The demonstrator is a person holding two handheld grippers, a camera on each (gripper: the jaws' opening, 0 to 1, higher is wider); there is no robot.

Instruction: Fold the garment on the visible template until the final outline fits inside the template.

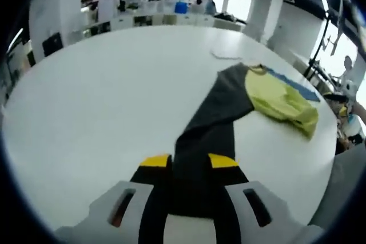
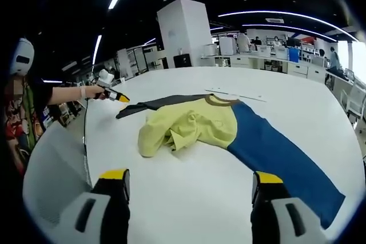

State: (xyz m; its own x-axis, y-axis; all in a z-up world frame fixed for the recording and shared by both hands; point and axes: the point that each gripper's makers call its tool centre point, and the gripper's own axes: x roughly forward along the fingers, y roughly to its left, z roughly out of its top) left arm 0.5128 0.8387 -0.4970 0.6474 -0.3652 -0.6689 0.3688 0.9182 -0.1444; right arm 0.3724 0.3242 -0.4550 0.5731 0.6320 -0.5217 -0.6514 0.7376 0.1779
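A garment lies crumpled on the white table: a yellow-green body, a dark grey sleeve and a blue sleeve. My left gripper is shut on the end of the dark grey sleeve, which runs out from between its yellow-tipped jaws toward the body. From the right gripper view, the left gripper sits at the grey sleeve's far left end, held by a person's hand. My right gripper is open above bare table, just short of the yellow body. A thin pale outline lies past the collar.
A person stands at the table's left edge in the right gripper view. The blue sleeve's end lies near the table's right edge. Desks, a white pillar and other people stand far behind the table.
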